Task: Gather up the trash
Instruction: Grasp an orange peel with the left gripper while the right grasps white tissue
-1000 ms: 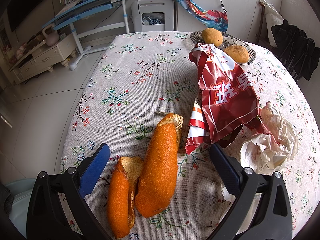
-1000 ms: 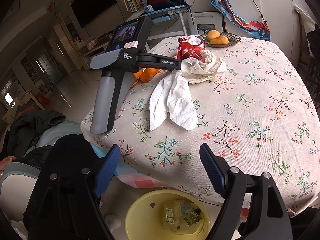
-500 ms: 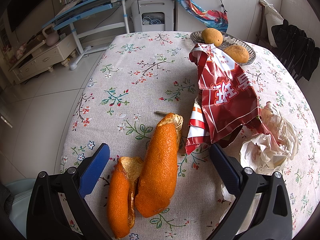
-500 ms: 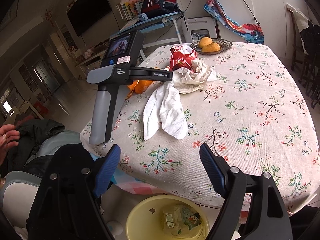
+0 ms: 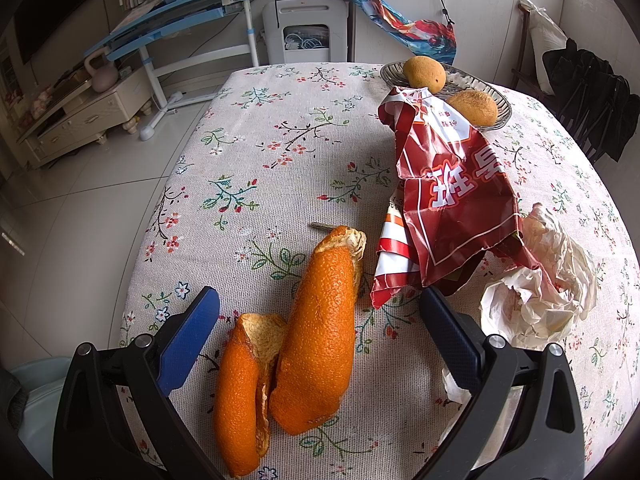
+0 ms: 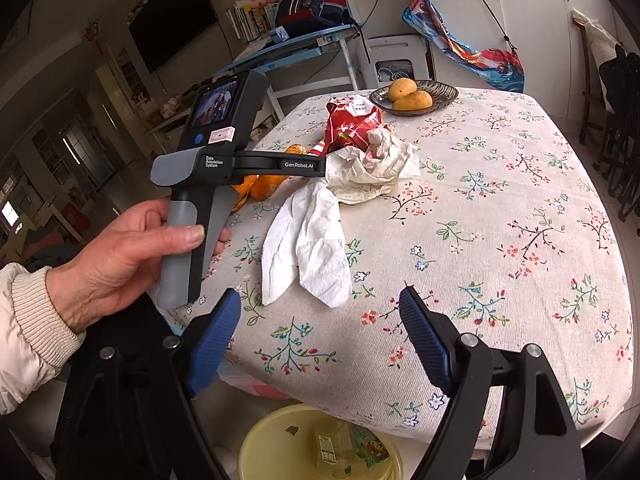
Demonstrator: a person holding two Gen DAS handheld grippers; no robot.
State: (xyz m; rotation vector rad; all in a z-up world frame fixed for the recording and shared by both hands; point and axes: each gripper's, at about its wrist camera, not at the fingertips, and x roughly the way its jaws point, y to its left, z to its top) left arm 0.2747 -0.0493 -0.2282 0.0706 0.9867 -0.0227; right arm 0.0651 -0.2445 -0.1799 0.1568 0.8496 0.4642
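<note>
Two strips of orange peel (image 5: 304,328) lie on the flowered tablecloth (image 5: 280,148), right between the wide-spread fingers of my left gripper (image 5: 316,300), which is open and not touching them. A red snack bag (image 5: 448,188) and crumpled white paper (image 5: 544,280) lie to the right of the peel. In the right wrist view my right gripper (image 6: 320,304) is open and empty above the table's near edge. A white tissue (image 6: 308,244) lies just beyond it, with the crumpled paper (image 6: 372,164), red bag (image 6: 352,120) and peel (image 6: 264,184) farther back. A hand (image 6: 128,248) holds the left gripper's handle.
A yellow bin (image 6: 320,444) with cartons inside stands on the floor below the table edge. A dish with two fruits (image 6: 414,96) sits at the table's far side. Chairs with dark clothing (image 5: 592,96) stand to the right. A blue desk (image 5: 180,12) stands behind.
The right gripper has drifted so the table looks farther back and more centred. A hand has come into view and closed around the left gripper's handle. The left view is unchanged.
</note>
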